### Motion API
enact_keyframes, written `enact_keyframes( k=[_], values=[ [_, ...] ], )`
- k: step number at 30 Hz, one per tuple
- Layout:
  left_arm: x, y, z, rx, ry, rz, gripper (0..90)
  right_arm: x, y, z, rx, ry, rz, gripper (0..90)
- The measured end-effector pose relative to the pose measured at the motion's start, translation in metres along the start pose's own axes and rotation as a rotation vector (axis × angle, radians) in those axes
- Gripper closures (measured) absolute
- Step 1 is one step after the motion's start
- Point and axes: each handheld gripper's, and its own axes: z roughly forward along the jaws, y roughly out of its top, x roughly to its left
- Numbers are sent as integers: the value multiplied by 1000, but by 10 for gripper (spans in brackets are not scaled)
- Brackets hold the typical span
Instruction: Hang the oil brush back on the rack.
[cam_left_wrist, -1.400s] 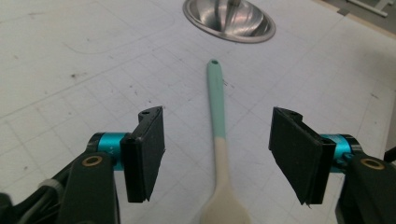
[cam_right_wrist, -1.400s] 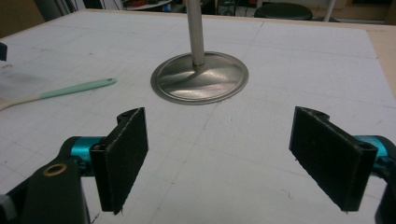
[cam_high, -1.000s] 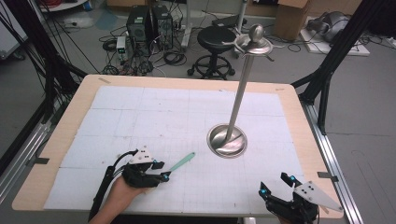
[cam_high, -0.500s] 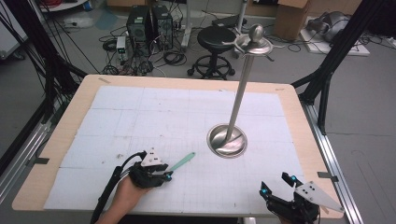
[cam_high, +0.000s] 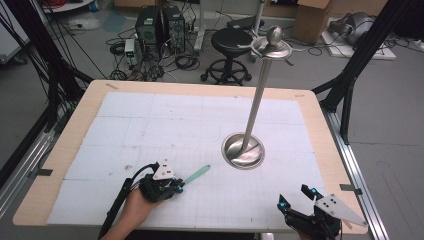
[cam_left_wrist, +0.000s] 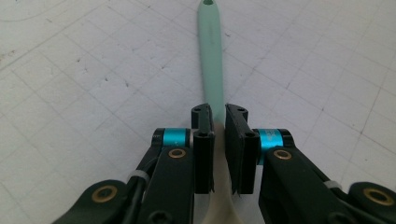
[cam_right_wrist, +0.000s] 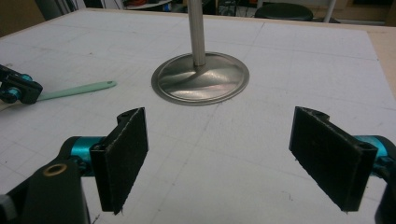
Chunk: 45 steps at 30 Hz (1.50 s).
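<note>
Left gripper (cam_high: 176, 186) clamped on the green spatula (cam_high: 196, 174), handle pointing toward 2 o'clock at the metal stand (cam_high: 243, 150); right gripper (cam_high: 295, 200) wide open, idle at 5 o'clock.

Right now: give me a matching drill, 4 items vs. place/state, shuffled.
Items:
1 left gripper
2 right gripper
3 mint green utensil
4 steel stand

States:
A open, nothing between its fingers
B lies flat, handle pointing away from the left gripper
C shut on the utensil
D upright, round base on the table

Pairs: 1-C, 2-A, 3-B, 4-D
</note>
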Motion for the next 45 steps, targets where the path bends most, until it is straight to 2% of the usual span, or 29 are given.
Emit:
enact_keyframes(
  k=[11, 16, 19, 22, 27, 30, 35, 37, 38, 42, 43, 45],
  values=[
    [3, 0, -1, -14, -18, -20, 819, -1, 0, -1, -2, 0, 4, 183],
    [5, 1, -6, -66, -49, -46, 819, -1, 0, -1, -5, 0, 7, 183],
    [5, 2, -10, -90, -66, -48, 820, -1, 0, -1, 0, 3, 11, 183],
    [6, 2, -14, -118, -89, -59, 820, -1, 0, -1, -6, 3, 0, 183],
    [5, 2, -20, -145, -124, -67, 821, 0, 0, -1, -3, 8, 4, 183],
    [5, 2, -24, -186, -151, -85, 821, 0, 1, -1, -5, 16, 1, 183],
    [5, 2, -33, -250, -199, -88, 820, 3, 2, 1, -14, 53, -8, 183],
    [5, 2, -37, -275, -219, -88, 820, 6, 4, 3, -25, 97, -12, 183],
    [4, 2, -39, -286, -228, -87, 820, 6, 4, 3, -25, 97, -12, 183],
    [3, 1, -45, -317, -250, -78, 820, 11, 6, 7, -41, 171, -21, 186],
    [3, 1, -48, -334, -255, -72, 820, 16, 9, 9, -53, 209, -29, 197],
    [3, 1, -49, -344, -260, -68, 820, 17, 9, 10, -58, 220, -32, 197]
  ],
)
